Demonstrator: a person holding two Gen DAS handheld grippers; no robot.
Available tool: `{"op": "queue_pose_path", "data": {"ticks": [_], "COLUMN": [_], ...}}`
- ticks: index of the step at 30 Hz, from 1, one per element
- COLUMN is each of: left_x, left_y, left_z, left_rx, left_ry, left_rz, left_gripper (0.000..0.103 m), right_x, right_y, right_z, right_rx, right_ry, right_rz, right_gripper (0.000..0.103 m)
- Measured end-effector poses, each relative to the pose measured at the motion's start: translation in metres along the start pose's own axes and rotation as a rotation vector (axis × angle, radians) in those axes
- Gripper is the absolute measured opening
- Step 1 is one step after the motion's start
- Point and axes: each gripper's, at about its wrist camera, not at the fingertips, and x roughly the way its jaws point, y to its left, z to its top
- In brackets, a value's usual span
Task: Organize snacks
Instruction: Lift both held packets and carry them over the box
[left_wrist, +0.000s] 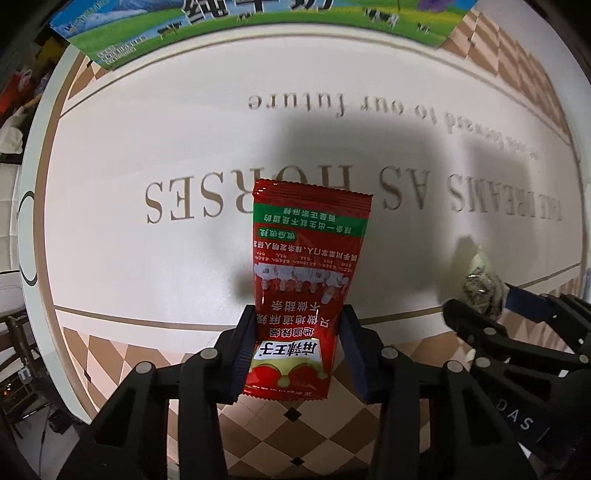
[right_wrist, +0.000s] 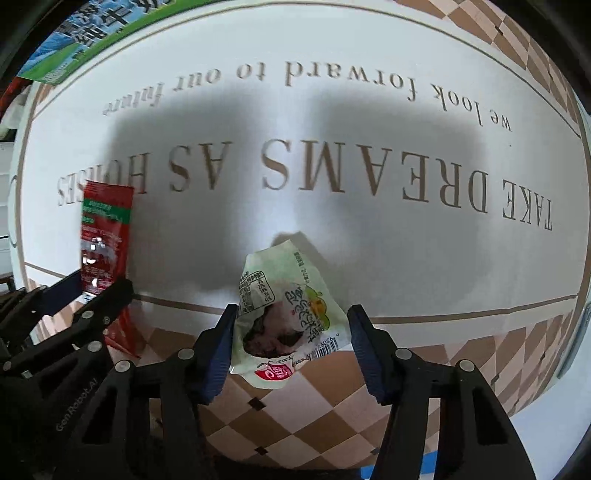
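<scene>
Left wrist view. Left gripper (left_wrist: 299, 354) clenched on a red snack packet (left_wrist: 306, 280), with the fingers (left_wrist: 242, 354) pressing its two side edges near the bottom end. Packet held up above the desk (left_wrist: 147, 266), top end pointing away. Flat, thin, shiny plastic, with a green band and white writing. Looks very light and a bit slippery, and bends easily, so best held low on both edges like this. White desk cover with big tan letters and a brown checked border. A colorful box (left_wrist: 258, 22) with green grass and cows at the far edge. Right gripper (left_wrist: 476, 306) off to the right side, carrying a pale wrapped snack.

Right wrist view. Right gripper (right_wrist: 291, 332) grasping a white snack pack (right_wrist: 284, 314), one finger tight on its left side; cannot tell for sure if the other finger touches the crinkly right edge. Pack held above the checked border of the desk (right_wrist: 406, 258). Soft, puffy, crumpled wrapper with something dark and round inside. Looks light and squashy, so a gentle squeeze around the middle seems best. Red snack packet (right_wrist: 105, 236) seen at the left, in the left gripper (right_wrist: 99, 295).
</scene>
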Motion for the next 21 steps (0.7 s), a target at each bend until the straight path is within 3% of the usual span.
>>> {"op": "queue_pose_path", "data": {"ticks": [6, 13, 16, 21], "left_x": [-0.056, -0.141, -0.166, -0.181], "left_y": [0.008, 0.036, 0.045, 0.064], "left_z": [0.014, 0.063, 0.097, 0.165], "left_rx": [-0.013, -0.04, -0.041, -0.062], "left_ry": [-0.084, -0.227, -0.269, -0.295], "left_rz": [-0.084, -0.177, -0.19, -0.183], "left_gripper": [0.04, 0.04, 0.04, 0.04], "right_x": [-0.047, -0.124, -0.162, -0.214], "right_y": [-0.002, -0.008, -0.008, -0.005], "right_z": [-0.002, 0.016, 0.036, 0.098], "right_rx": [0.011, 0.033, 0.036, 0.035], "right_ry": [-0.066, -0.179, -0.239, -0.338], "right_rz": [0.074, 0.187, 0.224, 0.236], "right_gripper": [0.061, 0.061, 0.061, 0.061]}}
